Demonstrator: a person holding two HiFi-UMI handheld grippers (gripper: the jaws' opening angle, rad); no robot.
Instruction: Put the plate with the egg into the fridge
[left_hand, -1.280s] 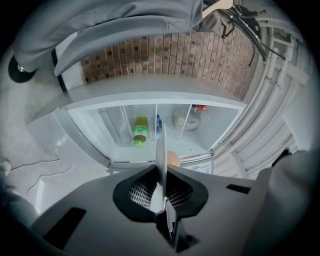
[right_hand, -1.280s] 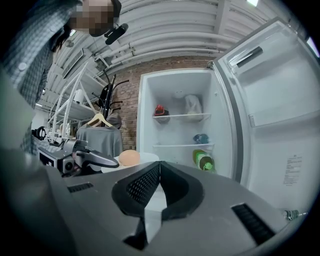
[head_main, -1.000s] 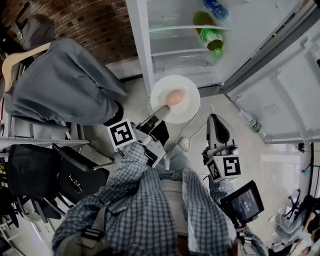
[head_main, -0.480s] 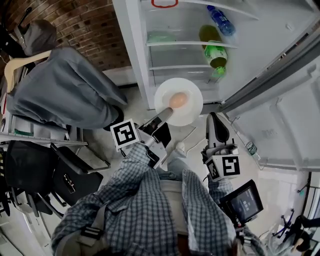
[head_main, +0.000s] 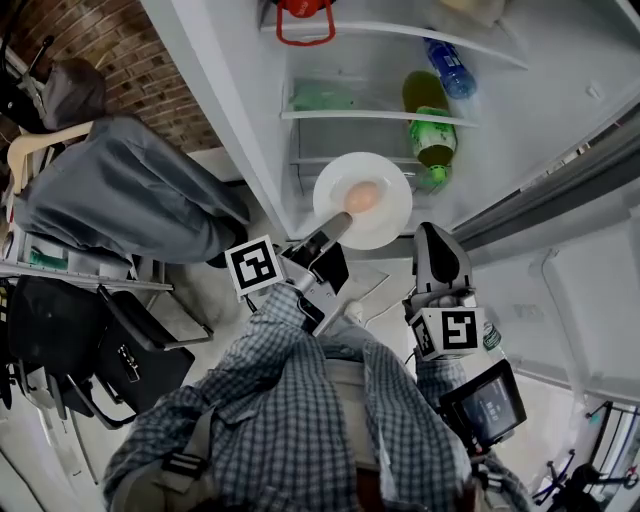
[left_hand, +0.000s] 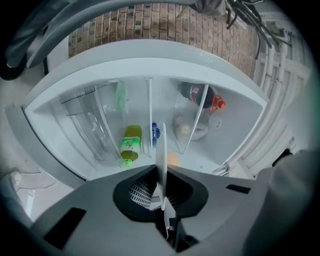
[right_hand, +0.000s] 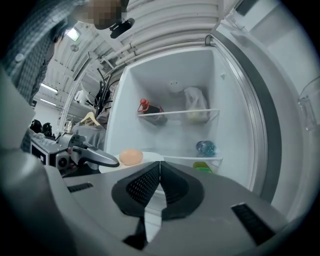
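Open fridge (head_main: 530, 110) ahead — plate (head_main: 390, 215) with egg (head_main: 362, 196) held level at its opening, rim clamped by the left gripper (head_main: 336, 227), right gripper (head_main: 433, 240) closed and empty — carrying step; next, a level reach onto a bare stretch of shelf (head_main: 375, 117), clear of the green bottle (head_main: 430, 135)

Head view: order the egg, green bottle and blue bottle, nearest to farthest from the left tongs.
1. Egg, on the plate in the left tongs.
2. Green bottle, inside the fridge, right.
3. Blue bottle, higher up, farther right.
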